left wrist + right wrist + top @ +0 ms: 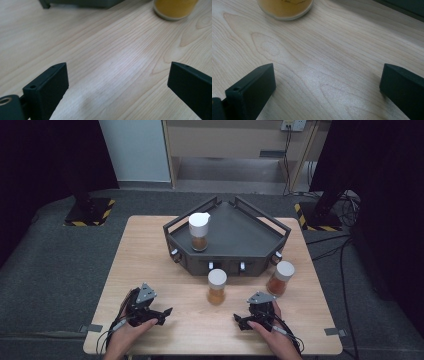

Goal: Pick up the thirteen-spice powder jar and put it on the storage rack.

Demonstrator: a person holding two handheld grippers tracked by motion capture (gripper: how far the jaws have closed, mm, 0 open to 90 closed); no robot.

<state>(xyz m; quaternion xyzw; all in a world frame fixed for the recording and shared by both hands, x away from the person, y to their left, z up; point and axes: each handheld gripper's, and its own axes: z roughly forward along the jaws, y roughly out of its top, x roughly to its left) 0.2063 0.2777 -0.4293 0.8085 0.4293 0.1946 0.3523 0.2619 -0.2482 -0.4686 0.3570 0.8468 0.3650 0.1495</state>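
- Wooden table (150, 250) on grey carpet, dark tray (250, 240) at far edge holding one jar (199, 232).
- Middle jar (217, 286) upright near table centre, between both tools, just ahead.
- Left gripper (162, 312) and right gripper (239, 321) near front edge, wide open, empty.
- Right one looks slightly nearer.

Table (150, 270): pale wood, fine straight grain with oval knot figures, smooth satin finish; a soft sheen lies between the fingers (47, 87) of the left gripper (117, 82). Fingers: black plastic, matt, flat faces, sharp edges, small pinholes on top. Right gripper (327, 85) fingers (254, 87): same matt black plastic. Jar (217, 287) beyond the fingertips: clear glossy wall over orange-brown powder, white matt cap. Tray (250, 240): dark grey, matt, probably painted metal or plastic; cannot tell which. Floor: grey carpet, rough.
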